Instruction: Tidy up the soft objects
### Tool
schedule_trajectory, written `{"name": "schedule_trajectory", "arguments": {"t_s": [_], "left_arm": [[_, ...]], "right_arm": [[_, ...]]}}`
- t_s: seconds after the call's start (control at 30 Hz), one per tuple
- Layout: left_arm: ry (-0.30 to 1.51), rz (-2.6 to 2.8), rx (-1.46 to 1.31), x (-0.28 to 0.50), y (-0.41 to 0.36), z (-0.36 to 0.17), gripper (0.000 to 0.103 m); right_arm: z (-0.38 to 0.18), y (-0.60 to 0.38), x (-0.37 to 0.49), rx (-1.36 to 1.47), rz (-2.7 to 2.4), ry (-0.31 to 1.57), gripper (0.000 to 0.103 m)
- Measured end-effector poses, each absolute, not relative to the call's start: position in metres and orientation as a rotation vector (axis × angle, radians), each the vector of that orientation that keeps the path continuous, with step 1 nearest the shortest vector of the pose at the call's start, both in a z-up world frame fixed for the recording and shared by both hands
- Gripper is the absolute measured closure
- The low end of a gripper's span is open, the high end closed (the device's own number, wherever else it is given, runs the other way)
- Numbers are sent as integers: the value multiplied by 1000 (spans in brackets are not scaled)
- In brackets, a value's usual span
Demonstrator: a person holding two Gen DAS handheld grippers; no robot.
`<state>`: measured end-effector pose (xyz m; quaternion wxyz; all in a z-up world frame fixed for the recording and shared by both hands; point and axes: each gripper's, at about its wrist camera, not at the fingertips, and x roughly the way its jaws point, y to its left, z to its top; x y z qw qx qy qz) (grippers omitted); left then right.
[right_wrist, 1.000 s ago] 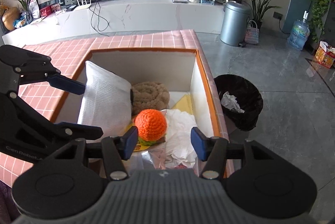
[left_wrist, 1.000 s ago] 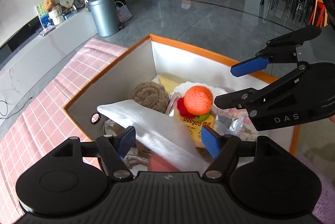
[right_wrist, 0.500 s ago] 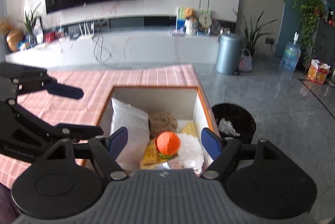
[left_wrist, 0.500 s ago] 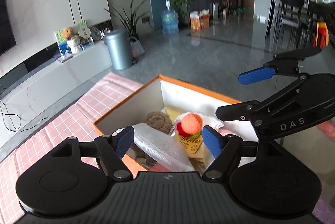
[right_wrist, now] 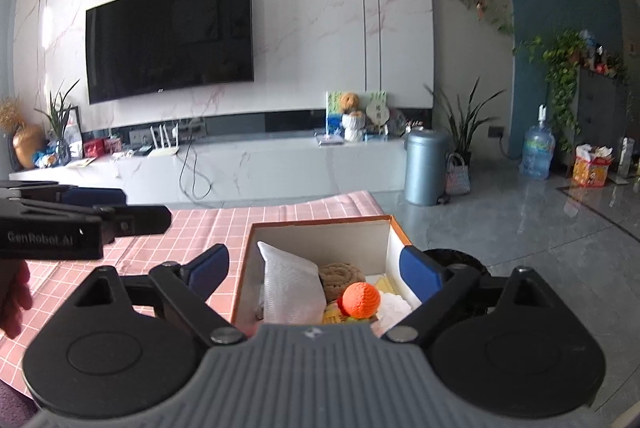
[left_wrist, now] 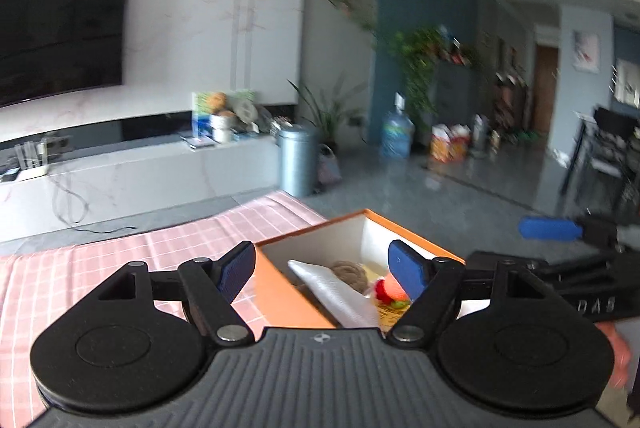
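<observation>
An orange-rimmed box stands on the pink checked tablecloth. In it lie a white pillow, a brown coiled knit piece, an orange crocheted ball and white soft pieces. The box also shows in the left wrist view, with the pillow and ball. My left gripper and right gripper are both open and empty, held well above and back from the box.
A black waste bin stands on the floor right of the box. A grey bin, a water jug and a low TV cabinet stand farther back. The table edge runs just past the box.
Both grippers have lifted and pulled back from the box, tilting up toward the room. The box contents have not moved. Both jaws stay open.
</observation>
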<state>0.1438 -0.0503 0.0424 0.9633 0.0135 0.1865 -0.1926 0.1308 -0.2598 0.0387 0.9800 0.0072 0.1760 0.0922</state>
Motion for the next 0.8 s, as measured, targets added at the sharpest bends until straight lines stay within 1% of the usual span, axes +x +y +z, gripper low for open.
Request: {"name": "schedule_trajectory", "arguments": {"t_s": [0.1,0.13,0.17,0.3,0.33,0.47,0.57,0.67,0.8], "left_arm": [[345,-326,-2,129,-40,36,7],[339,-309,-13,125,-38,32,3],[341,-282,-21,120,-36,28,3],[380,-164,22,110,-34,9,3],[374,-140,22,108,-32,5,3],[337,-51,-2,98,-26,-4,3],[342,-40,-6,97,-22,-13,2],[392,-19,-5,95,-15,-24,3],[452,34,38,96,-13,-36,2]], "right_arm": [[27,-251,116,27,162,349,12],[23,-249,113,34,160,352,10],[19,-246,109,35,154,352,6],[5,-231,97,5,102,329,4],[1,-227,96,3,87,326,3],[-17,-213,90,24,52,315,3],[-33,-204,87,1,46,339,3],[-44,-197,87,-56,19,349,3],[-49,-198,89,-47,10,357,3]]}}
